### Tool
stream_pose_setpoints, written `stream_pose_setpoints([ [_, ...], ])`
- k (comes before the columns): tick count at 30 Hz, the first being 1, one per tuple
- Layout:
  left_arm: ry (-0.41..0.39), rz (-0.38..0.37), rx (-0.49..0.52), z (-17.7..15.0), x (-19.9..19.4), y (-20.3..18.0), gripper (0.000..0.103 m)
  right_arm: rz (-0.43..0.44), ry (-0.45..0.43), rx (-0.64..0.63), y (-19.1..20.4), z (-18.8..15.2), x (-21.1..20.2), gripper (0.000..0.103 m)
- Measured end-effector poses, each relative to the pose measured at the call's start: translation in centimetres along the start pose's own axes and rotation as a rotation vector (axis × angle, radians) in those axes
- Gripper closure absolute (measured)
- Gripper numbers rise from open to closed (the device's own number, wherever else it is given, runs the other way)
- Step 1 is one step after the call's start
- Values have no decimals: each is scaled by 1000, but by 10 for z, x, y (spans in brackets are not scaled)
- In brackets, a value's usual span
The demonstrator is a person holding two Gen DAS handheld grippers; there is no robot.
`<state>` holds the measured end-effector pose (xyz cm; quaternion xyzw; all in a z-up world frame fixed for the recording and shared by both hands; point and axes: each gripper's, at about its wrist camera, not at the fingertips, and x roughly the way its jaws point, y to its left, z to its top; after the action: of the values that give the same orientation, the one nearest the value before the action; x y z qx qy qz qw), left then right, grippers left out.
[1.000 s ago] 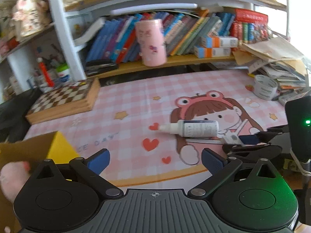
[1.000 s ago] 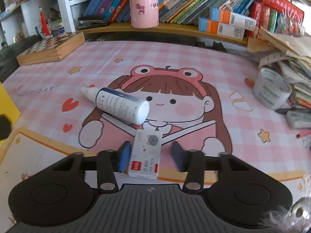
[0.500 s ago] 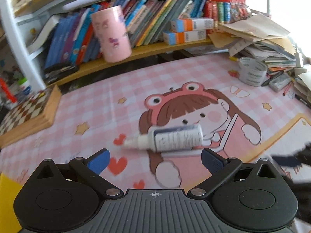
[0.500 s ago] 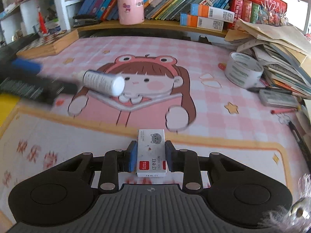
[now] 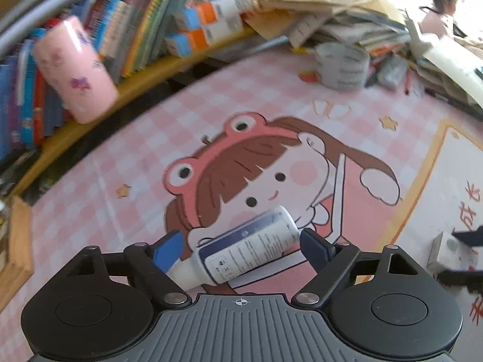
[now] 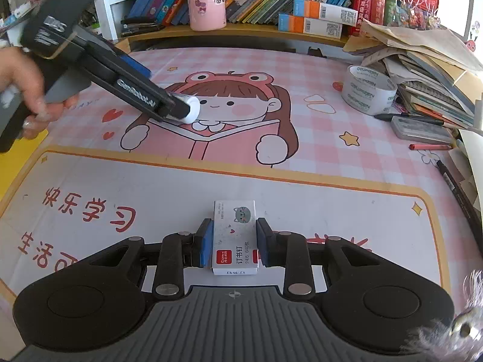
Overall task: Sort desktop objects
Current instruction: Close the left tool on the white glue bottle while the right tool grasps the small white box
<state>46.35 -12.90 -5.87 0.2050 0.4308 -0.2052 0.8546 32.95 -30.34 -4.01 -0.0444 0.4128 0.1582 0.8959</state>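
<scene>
Your left gripper (image 5: 241, 242) straddles the white plastic dropper bottle with a dark blue label (image 5: 246, 252), jaws closing, blue pads not yet pressing on it. Bottle lies on its side on the pink checked cartoon desk mat (image 5: 229, 105), slanted across the gap, nozzle toward the left pad, flat base toward the right.

Right gripper (image 6: 232, 241) is clamped on the small white cardboard staple box with a grey cat print (image 6: 235, 235), pads flat against both long sides, low over the mat's white border zone.

Risks, as judged from here:
- Bottle sits diagonal, so the pads likely meet nozzle and base edge rather than the barrel. Round body could roll or squirt out forward as you squeeze.
- Left view is blurred; closing while the hand travels could nudge the bottle before contact.
- Staple box is held near its rear end; a quick swing could let it pivot.

Square the jaws across the barrel before you finish closing.
</scene>
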Motion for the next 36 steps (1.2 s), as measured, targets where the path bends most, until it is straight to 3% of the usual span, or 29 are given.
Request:
stream_pose_setpoints([
  [4,23,-26,42,-1,10,-1,22,-3,-2,0,0,-1,0,75],
  [9,38,-39,16,0,8,-4,23,-5,-4,2,-1,-1,1,75],
  [15,69,-79,51,-3,-1,-17,24,-7,-5,14,-2,1,1,75],
  [16,71,-80,44,-4,-3,-18,27,-8,-6,14,-2,1,1,75],
  [17,70,-70,36,-5,-5,-18,52,-8,-6,15,-2,1,1,75],
  [20,77,-96,-38,-7,-8,-11,70,-6,-7,19,-2,2,2,75],
  [27,63,-88,-71,-14,-11,-14,68,-7,-9,6,-2,3,3,75],
  [30,29,-78,-107,-9,-11,-12,56,-7,-11,-2,-2,3,3,75],
  [36,40,-52,-150,2,6,-10,61,-6,-11,-9,-2,2,3,75],
])
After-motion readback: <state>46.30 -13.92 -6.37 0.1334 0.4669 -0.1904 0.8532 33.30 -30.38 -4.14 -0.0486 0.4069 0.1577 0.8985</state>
